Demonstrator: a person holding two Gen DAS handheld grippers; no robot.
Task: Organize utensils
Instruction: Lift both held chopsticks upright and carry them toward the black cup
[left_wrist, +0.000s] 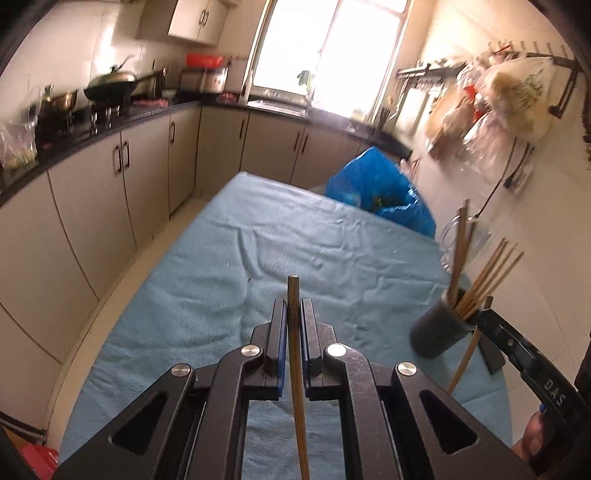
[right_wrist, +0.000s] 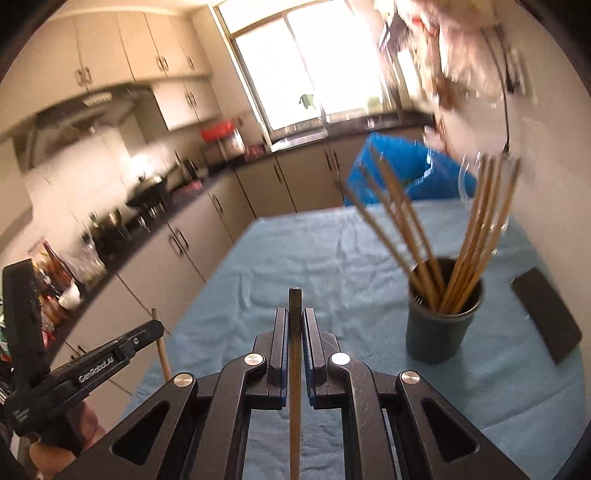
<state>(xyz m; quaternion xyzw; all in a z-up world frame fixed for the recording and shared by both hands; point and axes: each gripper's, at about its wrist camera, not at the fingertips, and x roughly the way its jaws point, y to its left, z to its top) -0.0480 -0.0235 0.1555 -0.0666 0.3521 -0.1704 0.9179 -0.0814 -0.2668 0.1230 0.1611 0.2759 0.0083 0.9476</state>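
Observation:
My left gripper (left_wrist: 294, 308) is shut on a wooden chopstick (left_wrist: 295, 354) that stands up between its fingers, above the blue tablecloth (left_wrist: 258, 251). My right gripper (right_wrist: 294, 317) is shut on another wooden chopstick (right_wrist: 294, 369), also upright. A dark cup (right_wrist: 441, 325) holding several chopsticks (right_wrist: 469, 236) stands on the cloth to the right of my right gripper. The same cup (left_wrist: 439, 328) shows at the right of the left wrist view, with my right gripper (left_wrist: 487, 314) and its chopstick beside it. My left gripper (right_wrist: 157, 328) shows at the lower left of the right wrist view.
A blue plastic bag (left_wrist: 380, 188) sits at the table's far right corner. A clear glass mug (left_wrist: 456, 240) stands behind the cup. A dark flat phone-like slab (right_wrist: 546, 314) lies right of the cup. Kitchen cabinets (left_wrist: 110, 177) and a counter with pots run along the left.

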